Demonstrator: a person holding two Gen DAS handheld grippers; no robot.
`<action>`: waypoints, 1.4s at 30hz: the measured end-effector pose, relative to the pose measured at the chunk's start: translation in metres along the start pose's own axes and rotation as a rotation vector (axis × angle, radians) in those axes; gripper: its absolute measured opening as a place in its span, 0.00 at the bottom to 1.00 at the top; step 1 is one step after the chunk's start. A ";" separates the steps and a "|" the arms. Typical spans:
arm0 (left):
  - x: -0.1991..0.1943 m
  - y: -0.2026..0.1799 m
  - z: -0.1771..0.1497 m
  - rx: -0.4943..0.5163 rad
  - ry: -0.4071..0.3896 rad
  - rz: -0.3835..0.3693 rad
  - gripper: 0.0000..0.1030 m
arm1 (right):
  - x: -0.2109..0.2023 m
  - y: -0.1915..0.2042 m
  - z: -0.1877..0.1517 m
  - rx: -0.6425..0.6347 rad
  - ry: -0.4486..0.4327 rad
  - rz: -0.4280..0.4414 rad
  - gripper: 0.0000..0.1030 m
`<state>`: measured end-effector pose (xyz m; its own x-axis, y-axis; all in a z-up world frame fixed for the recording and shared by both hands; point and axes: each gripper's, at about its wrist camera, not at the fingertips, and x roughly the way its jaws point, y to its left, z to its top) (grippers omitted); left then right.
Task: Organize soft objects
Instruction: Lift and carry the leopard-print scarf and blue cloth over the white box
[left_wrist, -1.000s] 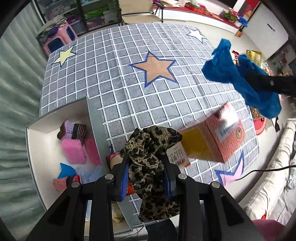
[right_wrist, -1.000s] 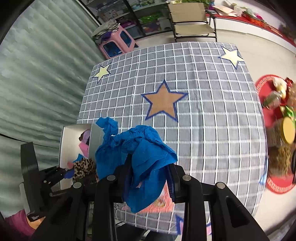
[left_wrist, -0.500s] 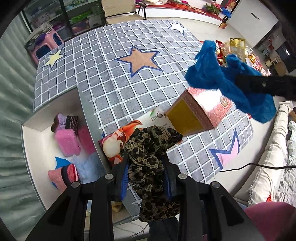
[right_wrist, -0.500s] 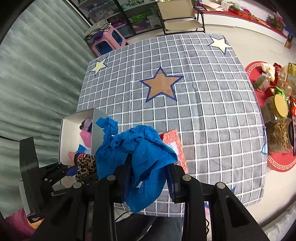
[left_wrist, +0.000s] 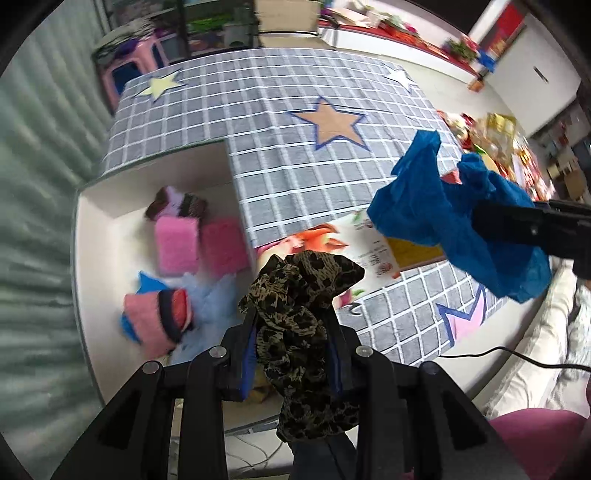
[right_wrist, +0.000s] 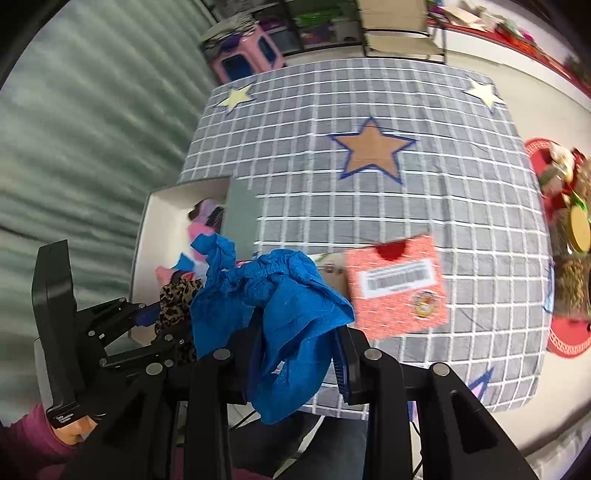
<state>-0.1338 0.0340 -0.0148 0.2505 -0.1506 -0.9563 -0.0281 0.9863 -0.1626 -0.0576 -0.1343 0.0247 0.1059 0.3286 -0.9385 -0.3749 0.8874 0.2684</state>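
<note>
Left gripper (left_wrist: 291, 328): fingers clamped on a leopard-print cloth (left_wrist: 301, 295), which bunches above the pads and hangs below them; held in the air over the near edge of the table, just beside the right wall of the white box (left_wrist: 88, 280). Right gripper (right_wrist: 295, 332): fingers clamped on a crumpled blue cloth (right_wrist: 284, 295), also held clear of the table, above its near edge; in the left wrist view the same cloth sits at the right, partly covering the carton. White box: open-topped, at the near left corner of the table, its grey outer wall facing the tablecloth. Contents: two pink sponges (left_wrist: 175, 243) side by side, a purple-and-dark knitted piece (left_wrist: 177, 201) behind them, a pink sock with dark and red bands (left_wrist: 159, 317) nearer the front, pale blue fluff (left_wrist: 210, 299) and a blue scrap beneath. Tablecloth (right_wrist: 369, 221): grey, white grid, stars; one tan star (right_wrist: 373, 149) with a blue outline at centre. Red carton (right_wrist: 397, 284): lies on the cloth to the right of the box, barcode label up, a printed flap (left_wrist: 332, 243) with an orange figure open toward the box. A hand in a magenta sleeve (right_wrist: 33, 435) holds the left gripper's handle.
</note>
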 end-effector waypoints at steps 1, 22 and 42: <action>-0.001 0.005 -0.002 -0.014 -0.003 0.004 0.32 | 0.002 0.005 0.001 -0.010 0.004 0.004 0.33; -0.018 0.113 -0.034 -0.322 -0.057 0.106 0.33 | 0.049 0.123 0.036 -0.295 0.077 0.066 0.33; 0.003 0.136 -0.027 -0.381 -0.025 0.124 0.33 | 0.088 0.148 0.057 -0.339 0.135 0.061 0.33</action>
<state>-0.1632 0.1658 -0.0464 0.2458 -0.0258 -0.9690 -0.4149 0.9007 -0.1292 -0.0514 0.0443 -0.0055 -0.0401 0.3124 -0.9491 -0.6629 0.7024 0.2592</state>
